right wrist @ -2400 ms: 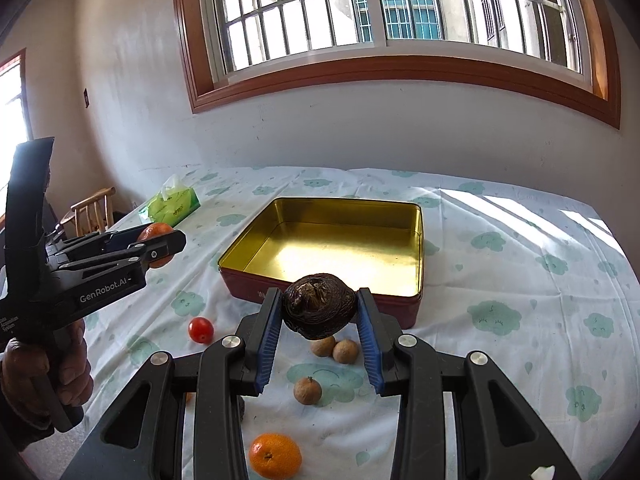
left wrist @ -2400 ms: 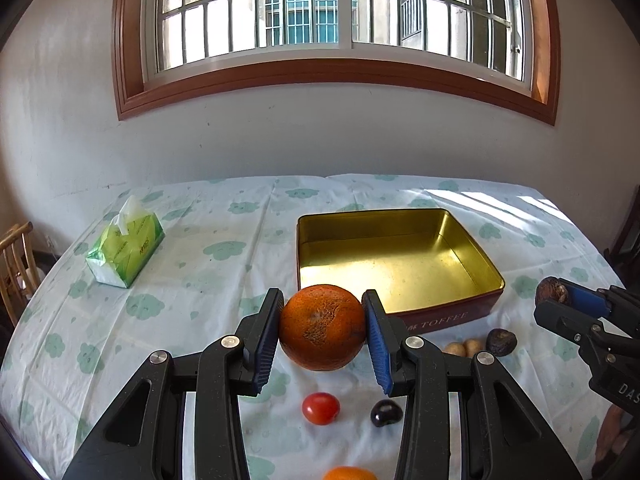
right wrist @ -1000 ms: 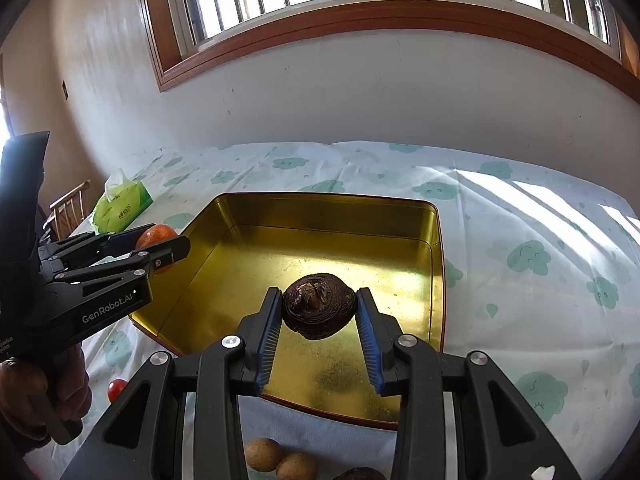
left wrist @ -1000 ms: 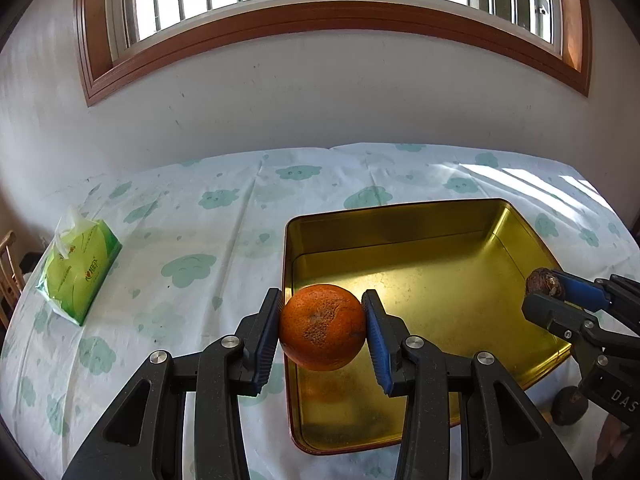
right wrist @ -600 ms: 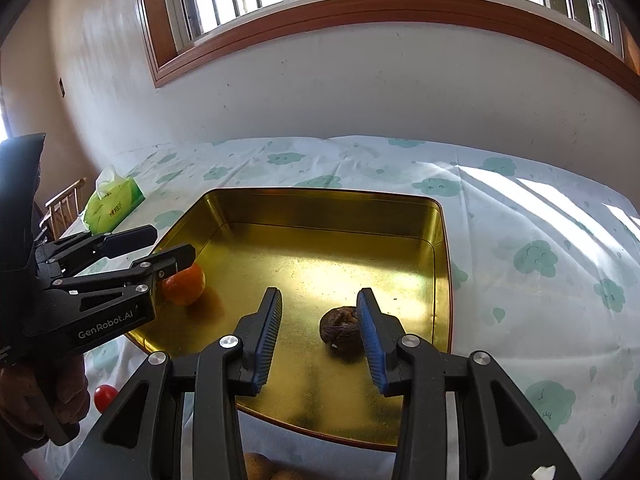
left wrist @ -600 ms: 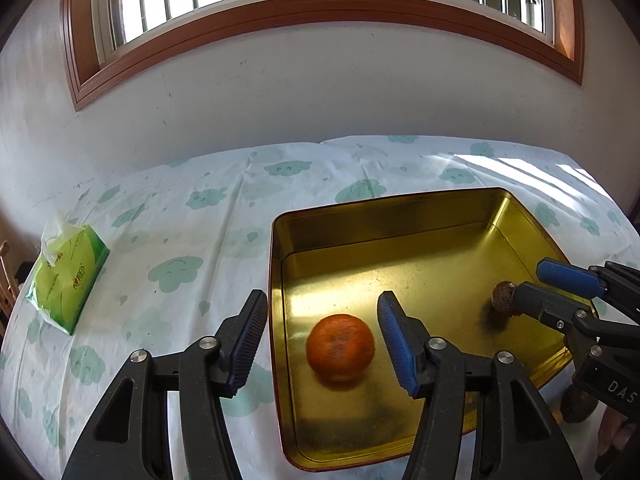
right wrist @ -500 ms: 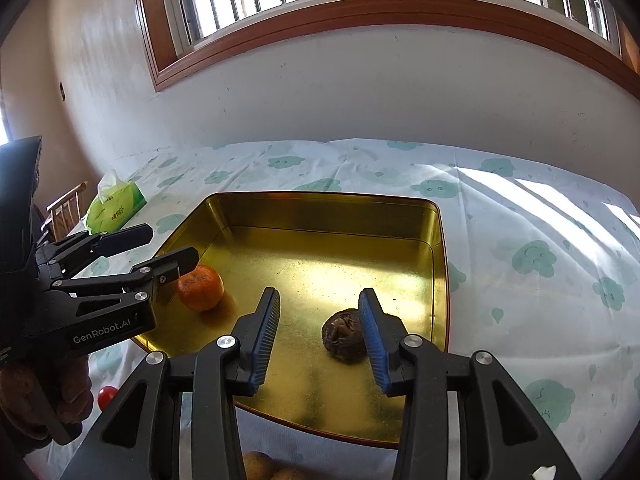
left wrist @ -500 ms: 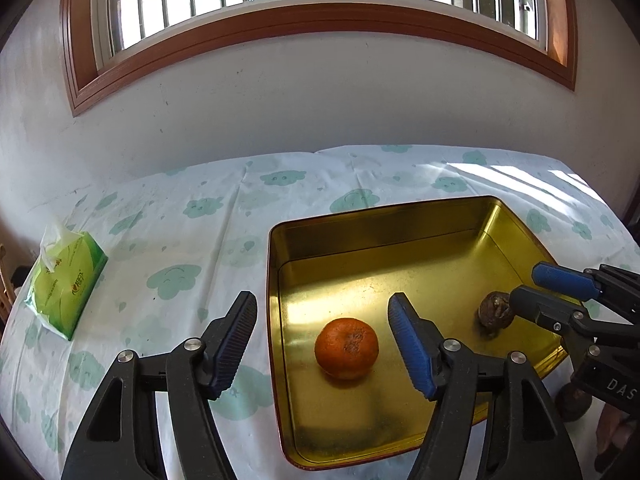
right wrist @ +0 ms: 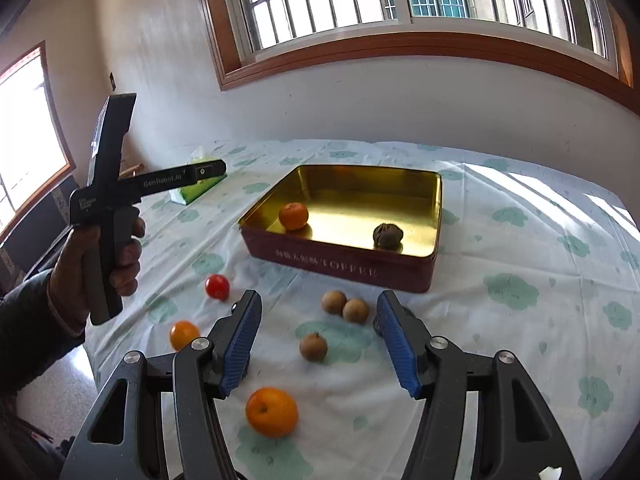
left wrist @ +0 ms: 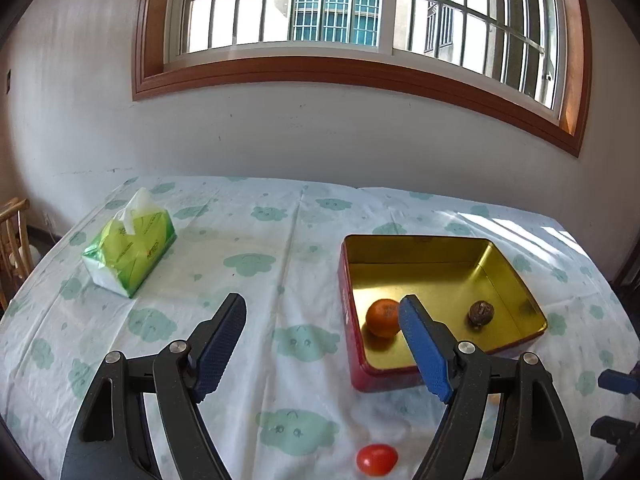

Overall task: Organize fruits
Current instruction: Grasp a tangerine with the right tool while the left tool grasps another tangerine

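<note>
Blue-padded left gripper (left wrist: 322, 344) and right gripper (right wrist: 318, 340): we see jaws just opened, empty | orange (left wrist: 382, 317) and dark fruit (left wrist: 481, 313) in gold tin (right wrist: 400, 276) ahead | only right view shows longans (right wrist: 345, 306), small orange (right wrist: 272, 412) below jaws | tissue pack (left wrist: 128, 247) far left.

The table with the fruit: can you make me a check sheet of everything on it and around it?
Surface: table under a cloud-print cloth.
Job's things: orange and dark wrinkled fruit inside gold tin; tomato, three brown fruits, two more oranges outside it.
Clutter: tissue pack.
Grippers: left gripper and right gripper open, empty, jaws just widened.
Cables: nothing seen.
Surroundings: barred window, wooden chair.
</note>
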Motion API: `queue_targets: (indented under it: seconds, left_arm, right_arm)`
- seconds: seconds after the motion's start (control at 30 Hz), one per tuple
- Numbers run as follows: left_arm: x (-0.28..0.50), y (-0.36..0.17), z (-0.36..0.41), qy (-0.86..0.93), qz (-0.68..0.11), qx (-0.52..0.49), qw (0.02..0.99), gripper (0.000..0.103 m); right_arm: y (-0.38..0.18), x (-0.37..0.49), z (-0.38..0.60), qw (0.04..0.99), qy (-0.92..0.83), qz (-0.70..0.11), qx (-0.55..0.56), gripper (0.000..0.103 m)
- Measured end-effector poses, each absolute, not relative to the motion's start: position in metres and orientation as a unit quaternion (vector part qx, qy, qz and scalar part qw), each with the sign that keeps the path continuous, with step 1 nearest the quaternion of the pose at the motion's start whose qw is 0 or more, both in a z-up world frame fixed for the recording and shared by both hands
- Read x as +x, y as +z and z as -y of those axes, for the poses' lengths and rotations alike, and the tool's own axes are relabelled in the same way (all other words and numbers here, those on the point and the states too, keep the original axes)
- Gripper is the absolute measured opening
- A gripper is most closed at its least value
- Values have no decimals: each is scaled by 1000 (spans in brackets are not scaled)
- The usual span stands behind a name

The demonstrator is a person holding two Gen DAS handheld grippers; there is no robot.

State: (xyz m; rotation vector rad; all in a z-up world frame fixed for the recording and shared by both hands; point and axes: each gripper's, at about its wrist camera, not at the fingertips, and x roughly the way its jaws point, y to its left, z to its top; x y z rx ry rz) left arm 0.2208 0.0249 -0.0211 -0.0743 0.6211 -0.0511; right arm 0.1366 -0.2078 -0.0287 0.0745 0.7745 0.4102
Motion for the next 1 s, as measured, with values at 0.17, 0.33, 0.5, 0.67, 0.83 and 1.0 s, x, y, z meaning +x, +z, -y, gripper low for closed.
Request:
queue_targets:
  seconds: [0.17,0.33,0.5,0.67,0.83,1.0]
  left_arm:
    - [165,-38,-41,-45,-328,-58,942,79]
    - [125,-68,-40,-83,-368,-58,924,79]
    - [102,-78,-28,-111,-378,-42,918,79]
    - [101,-84,-23,-138,-394,-49,908,79]
    - [102,-90,-3,-154,-397,-13,905,79]
    - [113,-95,12,-162,-397,6,903,79]
  right_arm:
    - [-57,106,190,890,203,-407,16,57]
    - [-77,106,179,881,206,-425,-1,57]
    - [-93,123,171,869,210,-448,-8,60]
    - [-101,127,165,868,196,-457,-13,36]
    - [-94,130,196,887,136,-440,42,36]
    - [-96,137,225,893,98,-431,80,36]
